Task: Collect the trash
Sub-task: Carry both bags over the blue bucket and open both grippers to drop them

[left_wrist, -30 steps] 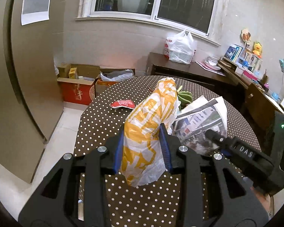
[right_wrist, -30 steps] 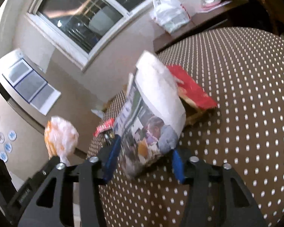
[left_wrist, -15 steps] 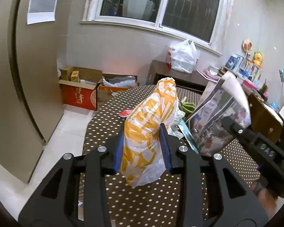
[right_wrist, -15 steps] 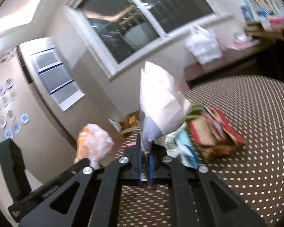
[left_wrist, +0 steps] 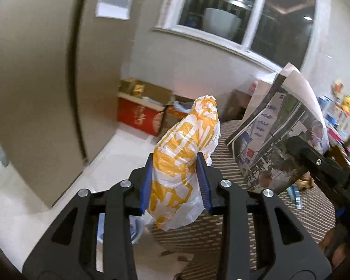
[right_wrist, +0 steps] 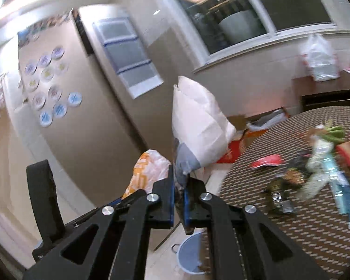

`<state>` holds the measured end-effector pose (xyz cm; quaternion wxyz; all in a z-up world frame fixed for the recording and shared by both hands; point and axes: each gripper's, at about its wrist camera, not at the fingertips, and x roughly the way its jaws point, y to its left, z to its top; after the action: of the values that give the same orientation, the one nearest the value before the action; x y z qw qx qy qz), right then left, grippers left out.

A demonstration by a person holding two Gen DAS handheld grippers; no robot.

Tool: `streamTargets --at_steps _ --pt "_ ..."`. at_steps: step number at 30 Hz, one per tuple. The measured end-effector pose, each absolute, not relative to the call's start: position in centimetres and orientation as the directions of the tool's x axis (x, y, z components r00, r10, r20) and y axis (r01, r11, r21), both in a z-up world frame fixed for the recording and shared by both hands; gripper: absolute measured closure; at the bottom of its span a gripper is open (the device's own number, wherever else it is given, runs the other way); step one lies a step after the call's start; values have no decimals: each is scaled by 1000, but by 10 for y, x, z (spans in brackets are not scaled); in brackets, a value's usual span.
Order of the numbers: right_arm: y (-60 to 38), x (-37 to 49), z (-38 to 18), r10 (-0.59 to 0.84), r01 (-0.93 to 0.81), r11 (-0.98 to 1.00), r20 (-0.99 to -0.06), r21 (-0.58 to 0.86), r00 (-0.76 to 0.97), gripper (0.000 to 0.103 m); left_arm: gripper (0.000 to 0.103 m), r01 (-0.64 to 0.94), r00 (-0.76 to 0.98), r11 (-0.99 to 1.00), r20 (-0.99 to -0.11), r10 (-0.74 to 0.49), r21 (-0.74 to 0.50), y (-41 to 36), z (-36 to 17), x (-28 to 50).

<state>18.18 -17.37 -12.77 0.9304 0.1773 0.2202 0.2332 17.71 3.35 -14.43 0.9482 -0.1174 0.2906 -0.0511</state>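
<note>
My left gripper [left_wrist: 175, 179] is shut on a yellow-and-white plastic bag [left_wrist: 184, 154] and holds it up beyond the table's left edge, over the floor. My right gripper [right_wrist: 179, 191] is shut on a folded newspaper [right_wrist: 198, 126] that stands up from its jaws; it also shows in the left wrist view [left_wrist: 280, 140], to the right of the bag. The bag also shows in the right wrist view [right_wrist: 149, 165], left of the newspaper. More trash lies on the dotted table [right_wrist: 291, 233]: a red wrapper [right_wrist: 267, 161], a crumpled heap [right_wrist: 319, 170] and a blue packet [right_wrist: 343, 196].
A light blue bin [right_wrist: 191, 254] stands on the floor below the table's edge. Cardboard boxes [left_wrist: 142, 114] sit by the wall under the window. A tall beige cabinet [left_wrist: 35, 88] is to the left. A white bag [right_wrist: 319, 58] rests on a dark sideboard.
Both grippers have swung left, away from the table and over the floor, carrying the bag and the newspaper. The right gripper shut on the newspaper and lifted it off the table.
</note>
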Motion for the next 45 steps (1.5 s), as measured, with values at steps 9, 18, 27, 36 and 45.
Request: streamTargets --at_steps 9,18,27,36,45 --pt "-67 225 -174 561 -434 827 -459 357 689 96 69 -151 770 959 -637 -38 -240 108 -194 192" --pt "-25 257 -219 524 -424 851 -550 310 650 96 66 -231 688 936 -725 -37 -267 149 -244 231" --pt "-24 275 -241 495 -388 868 -584 309 644 96 42 -250 648 920 -758 -73 -302 159 -265 259" --pt "-16 275 -247 498 -394 866 -598 307 628 96 39 -262 649 913 -757 -74 -314 163 -263 255" --pt "-7 274 -243 511 -413 858 -587 305 628 96 39 -254 670 914 -739 -71 -318 163 -252 247"
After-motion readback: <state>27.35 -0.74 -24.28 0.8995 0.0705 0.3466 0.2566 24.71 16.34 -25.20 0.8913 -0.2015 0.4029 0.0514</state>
